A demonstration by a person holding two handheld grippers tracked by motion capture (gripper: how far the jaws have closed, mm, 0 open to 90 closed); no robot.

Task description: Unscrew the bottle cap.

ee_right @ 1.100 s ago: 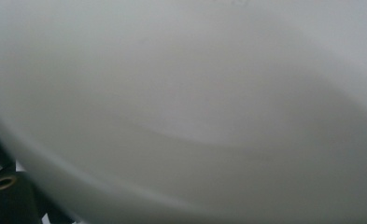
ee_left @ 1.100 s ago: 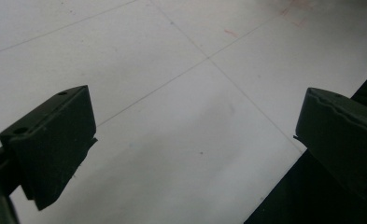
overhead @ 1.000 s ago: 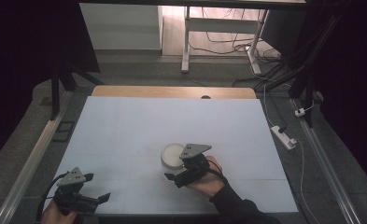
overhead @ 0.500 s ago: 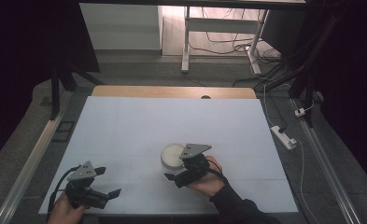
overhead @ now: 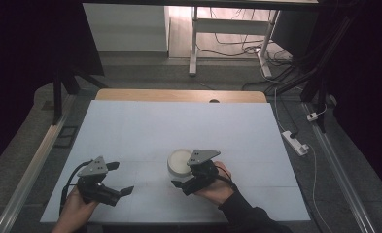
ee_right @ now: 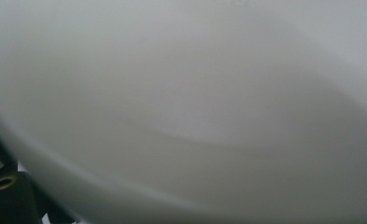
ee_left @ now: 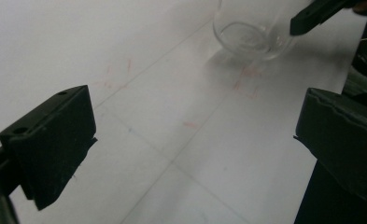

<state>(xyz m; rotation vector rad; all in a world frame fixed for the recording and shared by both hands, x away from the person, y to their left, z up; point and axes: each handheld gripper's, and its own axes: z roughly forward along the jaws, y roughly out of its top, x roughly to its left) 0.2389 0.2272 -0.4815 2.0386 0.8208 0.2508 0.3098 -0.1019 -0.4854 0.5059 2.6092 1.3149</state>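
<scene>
On the white table top I see only one thing to work with, a white cup, standing a little right of the middle on the near half. My right gripper is against its near side, and I judge that the step in hand is the taking of this cup. In the right gripper view the pale wall of the cup is pressed very close to the camera, so the jaws seem to be around it or on its rim, but I cannot tell if they are already pressed on it or only apart beside it.

My left gripper is low over the table, well apart from the cup, at its left side. Its jaws stand wide apart with nothing between them; in the left gripper view I see bare table between the two black pads.

For the next move, I think the right hand must first have a sure grip before lifting, because the cup looks smooth and could slip or tip over. The left gripper could come nearer to steady it.

What stays unclear: the contact place of the right jaws is hidden behind the hand and the grey plate, and the cup is cut off at the top edge in the left gripper view, looking almost like glass there. Whether something is inside it, I cannot see.
</scene>
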